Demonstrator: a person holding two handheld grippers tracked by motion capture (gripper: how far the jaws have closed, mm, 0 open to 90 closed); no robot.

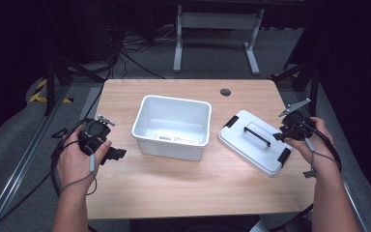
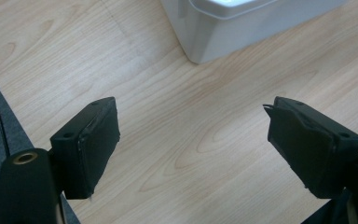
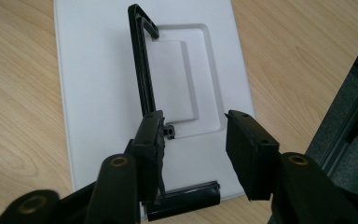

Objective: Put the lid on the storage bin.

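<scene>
While spread apart over smooth white plastic lid, right gripper straddling near end of upright black handle. Left gripper wide, over bare wood-grain table, beside rounded bin.

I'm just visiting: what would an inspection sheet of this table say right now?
Surface: wooden table, round grommet hole at the far edge.
Job's things: white tub, open, at the middle; white lid with black handle flat on the table beside it.
Clutter: nothing seen.
Grippers: left gripper open over bare wood; right gripper open at the handle's near end.
Cables: loose cables on the floor.
Surroundings: grey carpet, a table frame behind.
</scene>
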